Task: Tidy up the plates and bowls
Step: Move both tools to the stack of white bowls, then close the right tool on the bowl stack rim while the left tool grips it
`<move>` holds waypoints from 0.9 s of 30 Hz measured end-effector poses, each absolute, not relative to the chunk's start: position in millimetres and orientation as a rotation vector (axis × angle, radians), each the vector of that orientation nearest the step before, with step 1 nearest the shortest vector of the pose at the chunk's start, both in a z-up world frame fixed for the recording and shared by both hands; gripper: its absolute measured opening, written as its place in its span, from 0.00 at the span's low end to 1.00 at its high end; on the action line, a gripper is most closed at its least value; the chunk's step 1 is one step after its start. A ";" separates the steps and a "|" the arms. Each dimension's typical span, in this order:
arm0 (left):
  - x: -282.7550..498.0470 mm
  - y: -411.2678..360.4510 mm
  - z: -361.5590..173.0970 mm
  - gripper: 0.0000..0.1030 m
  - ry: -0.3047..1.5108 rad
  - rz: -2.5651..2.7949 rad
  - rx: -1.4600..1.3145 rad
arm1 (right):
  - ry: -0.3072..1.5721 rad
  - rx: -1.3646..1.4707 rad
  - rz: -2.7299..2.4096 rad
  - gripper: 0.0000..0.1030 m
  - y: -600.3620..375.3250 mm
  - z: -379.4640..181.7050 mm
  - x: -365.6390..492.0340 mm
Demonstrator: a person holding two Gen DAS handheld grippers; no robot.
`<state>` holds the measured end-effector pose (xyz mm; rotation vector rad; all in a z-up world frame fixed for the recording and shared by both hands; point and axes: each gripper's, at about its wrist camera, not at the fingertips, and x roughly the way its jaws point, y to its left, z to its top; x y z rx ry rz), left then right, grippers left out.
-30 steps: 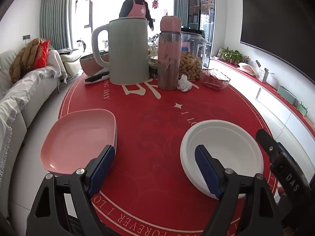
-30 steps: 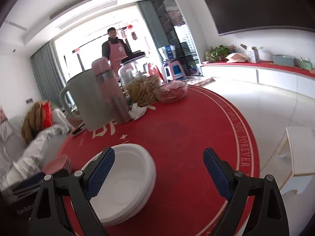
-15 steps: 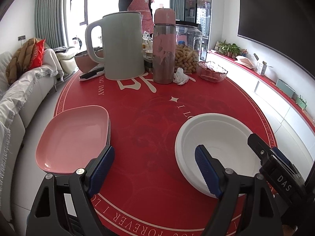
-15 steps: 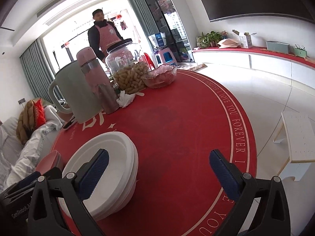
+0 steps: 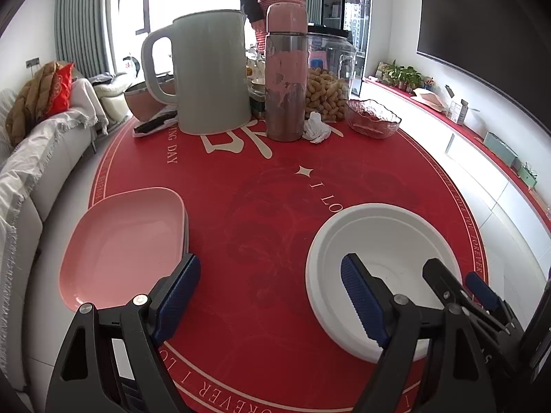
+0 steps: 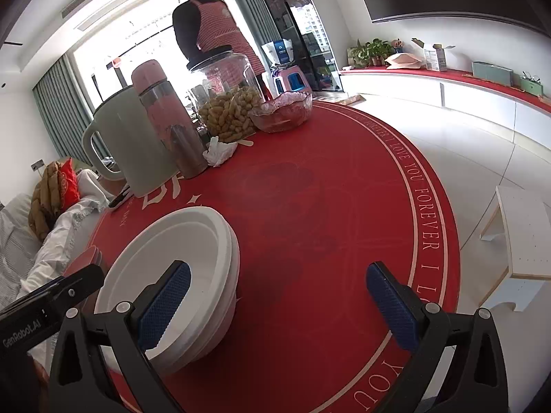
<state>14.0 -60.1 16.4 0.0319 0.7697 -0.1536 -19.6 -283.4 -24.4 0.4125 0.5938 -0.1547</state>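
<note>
A stack of pink square plates (image 5: 127, 241) lies at the left edge of the round red table (image 5: 261, 206). A stack of white round bowls (image 5: 382, 241) sits at the front right; it also shows in the right wrist view (image 6: 179, 268). My left gripper (image 5: 270, 296) is open and empty, low over the table between the two stacks. My right gripper (image 6: 279, 306) is open and empty, its left finger over the white bowls' near rim. The right gripper also shows in the left wrist view (image 5: 458, 285) at the bowls' right side.
At the back of the table stand a grey-green kettle (image 5: 210, 72), a pink bottle (image 5: 286, 79), a peanut jar (image 5: 327, 79), a glass dish (image 5: 373, 118) and a crumpled tissue (image 5: 315, 130). A person in an apron (image 6: 210, 31) stands behind. A sofa (image 5: 31, 158) is at left, a white stool (image 6: 520, 237) at right.
Both grippers have moved forward and lower toward the table. The right gripper has come in over the white bowls. The person behind has walked closer.
</note>
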 end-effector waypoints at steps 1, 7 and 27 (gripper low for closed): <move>15.9 -60.4 16.3 0.84 0.777 -0.156 0.029 | 0.597 0.415 -0.151 1.00 -283.5 -24.7 -19.0; 32.2 -65.3 12.3 0.84 0.848 -0.177 0.018 | 0.638 0.414 -0.116 1.00 -281.6 -25.3 -14.3; 76.1 -77.8 -11.7 0.84 1.110 -0.242 0.011 | 1.072 0.287 0.013 1.00 -287.8 -17.6 43.5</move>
